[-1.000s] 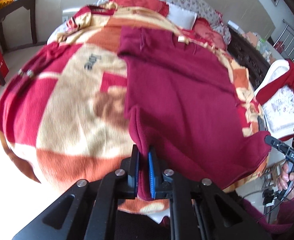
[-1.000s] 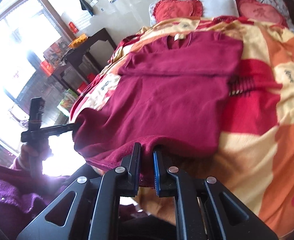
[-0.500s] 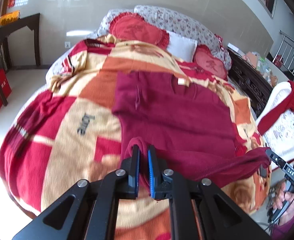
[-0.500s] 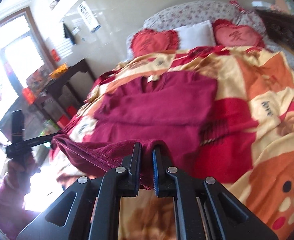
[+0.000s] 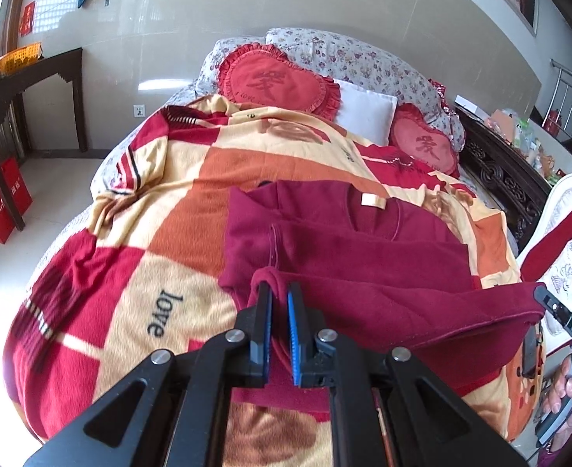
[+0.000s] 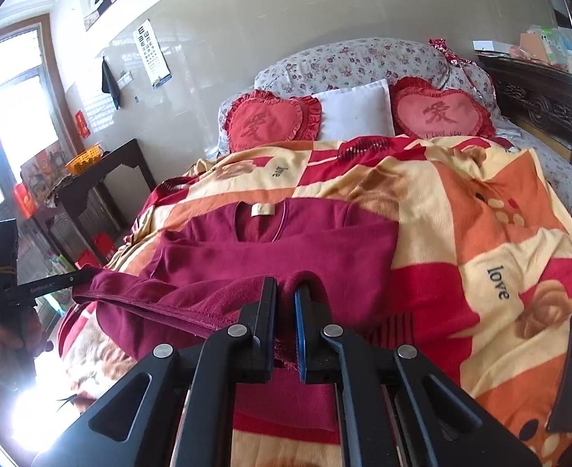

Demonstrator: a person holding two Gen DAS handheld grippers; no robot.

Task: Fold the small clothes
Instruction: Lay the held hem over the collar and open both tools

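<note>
the left tongs (image 5: 279,297) are clamped on one bottom corner of a maroon fleece top (image 5: 363,257), a fold of the fabric bunched up between the blue-lined pads. the right tongs (image 6: 285,295) are clamped on the other bottom corner of the same top, cloth bulging over the fingertips there too. between the two grips the hem is lifted off the bed and hangs in a shallow sag, stretched across from one tool to the other. the upper half of the top lies flat on a patchwork fleece blanket (image 5: 161,202) in orange, cream and red with "love" printed on it, neckline and its pale label (image 5: 372,200) pointing toward the head of the bed. both sleeves appear folded in across the chest.

in the left wrist view the other tool and the right hand (image 5: 566,385) holding it show at the right edge, with the raised hem corner reaching it. in the right wrist view the left hand (image 6: 11,338) grips its tool at the left edge, against bright window glare.

at the head of the bed sit two red heart-shaped cushions (image 6: 272,120) either side of a white pillow (image 6: 358,111), in front of a floral headboard (image 6: 363,60). a dark wooden side table (image 5: 29,78) with an orange basket (image 5: 17,55) stands by the wall.
</note>
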